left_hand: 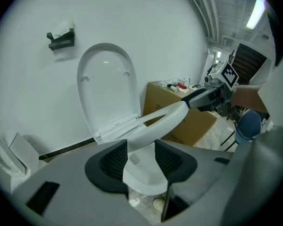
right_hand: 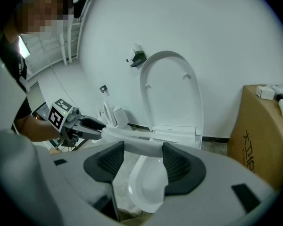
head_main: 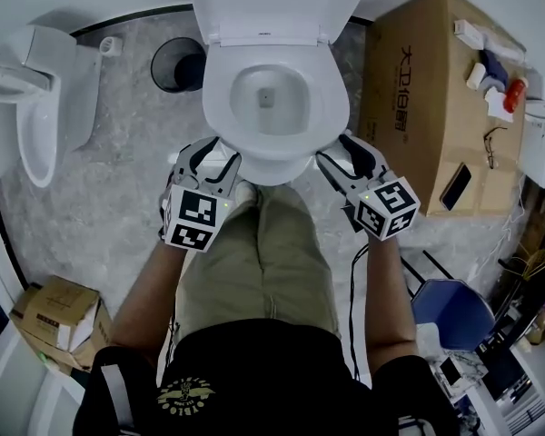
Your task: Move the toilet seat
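Observation:
The white toilet seat lies round the bowl in the head view, and the lid stands upright against the wall. My left gripper grips the ring's front left, my right gripper its front right. In the left gripper view the seat slants up off the bowl and fills the gap between my left gripper's pads; the right gripper clamps its far edge. In the right gripper view the seat runs between my right gripper's pads, with the left gripper on its far side.
A large cardboard box with small items on top stands right of the toilet. A black waste bin and a second toilet are at the left. A small carton and a blue stool flank the person's legs.

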Tool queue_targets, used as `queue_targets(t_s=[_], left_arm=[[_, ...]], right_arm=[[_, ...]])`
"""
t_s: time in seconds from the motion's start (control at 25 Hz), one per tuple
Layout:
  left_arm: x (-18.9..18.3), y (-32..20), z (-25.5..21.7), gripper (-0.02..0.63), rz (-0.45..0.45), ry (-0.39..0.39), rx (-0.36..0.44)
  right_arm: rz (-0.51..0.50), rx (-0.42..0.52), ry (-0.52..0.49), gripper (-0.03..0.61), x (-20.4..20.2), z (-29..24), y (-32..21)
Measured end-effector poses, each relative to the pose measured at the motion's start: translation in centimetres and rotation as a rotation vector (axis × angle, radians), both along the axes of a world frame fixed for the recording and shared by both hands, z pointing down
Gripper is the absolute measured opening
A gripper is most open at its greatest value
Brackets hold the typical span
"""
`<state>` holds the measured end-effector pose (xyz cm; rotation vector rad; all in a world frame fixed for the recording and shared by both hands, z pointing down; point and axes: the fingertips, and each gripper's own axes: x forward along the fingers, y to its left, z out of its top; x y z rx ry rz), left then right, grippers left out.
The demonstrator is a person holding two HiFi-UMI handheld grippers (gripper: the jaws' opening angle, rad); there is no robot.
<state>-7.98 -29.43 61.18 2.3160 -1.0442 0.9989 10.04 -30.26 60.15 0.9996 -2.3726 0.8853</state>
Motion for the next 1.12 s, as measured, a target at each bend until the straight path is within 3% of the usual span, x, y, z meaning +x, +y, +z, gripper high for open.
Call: queue_targets(t_s=[0.8,1.12], left_arm=[[-0.7,-9.7,-6.7,0.183,-0.125,-0.006,0.104],[-0.8,-13.6,-8.4,0.183,-0.207,-0.066,0.162]], right_arm=[[-0.055,0.122,0.039,0.264,-1.0,-7.1,-10.6],[-0.075,0.143,0.007,0.262,-1.1,-8.8,-14.7]])
